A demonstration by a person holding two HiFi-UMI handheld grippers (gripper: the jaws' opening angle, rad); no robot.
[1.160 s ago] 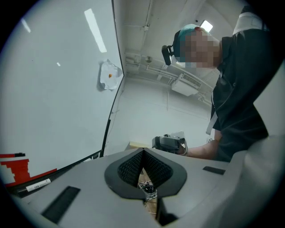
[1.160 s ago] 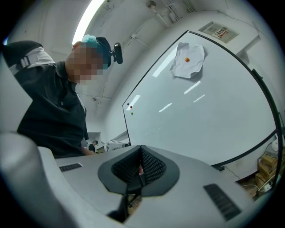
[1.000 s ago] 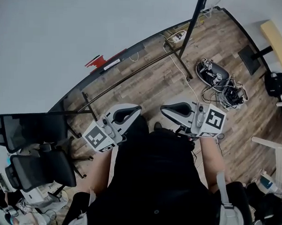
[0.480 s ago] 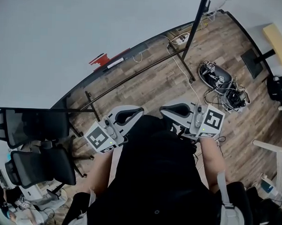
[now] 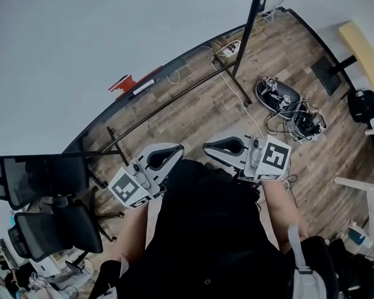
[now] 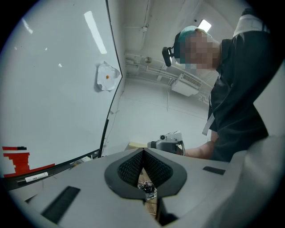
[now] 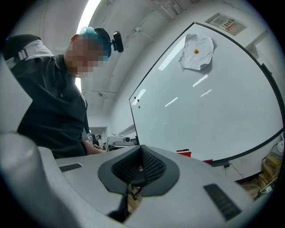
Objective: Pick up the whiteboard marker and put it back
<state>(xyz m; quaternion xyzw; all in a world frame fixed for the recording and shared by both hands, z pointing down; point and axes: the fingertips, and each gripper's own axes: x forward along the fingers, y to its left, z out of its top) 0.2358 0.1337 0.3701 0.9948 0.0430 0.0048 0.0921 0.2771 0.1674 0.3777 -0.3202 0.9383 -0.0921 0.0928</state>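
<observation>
While both tools hang close against the dark shirt (image 5: pixel 214 239), well apart from the large white whiteboard (image 5: pixel 86 44), I read this as a resting carry and not a reach. The left gripper (image 5: pixel 173 153) is clenched, pads meeting at the tip with nothing between them, and the right gripper (image 5: pixel 213 147) is pressed together and empty too.

The slim white whiteboard marker (image 6: pixel 36 177) lies flat on the dark ledge (image 6: pixel 71 163) along the board's lower edge, just beside a red block (image 6: pixel 15 159). That is where a marker belongs, so I judge this fits either a marker waiting to be lifted or one already returned; I can't settle which.

From the head view the marker (image 5: pixel 143 87) is only a pale sliver, its cap colour beyond me. In the right gripper view I see red shapes on the ledge but cannot pick the marker out. The person's body hides the floor below both grippers.
</observation>
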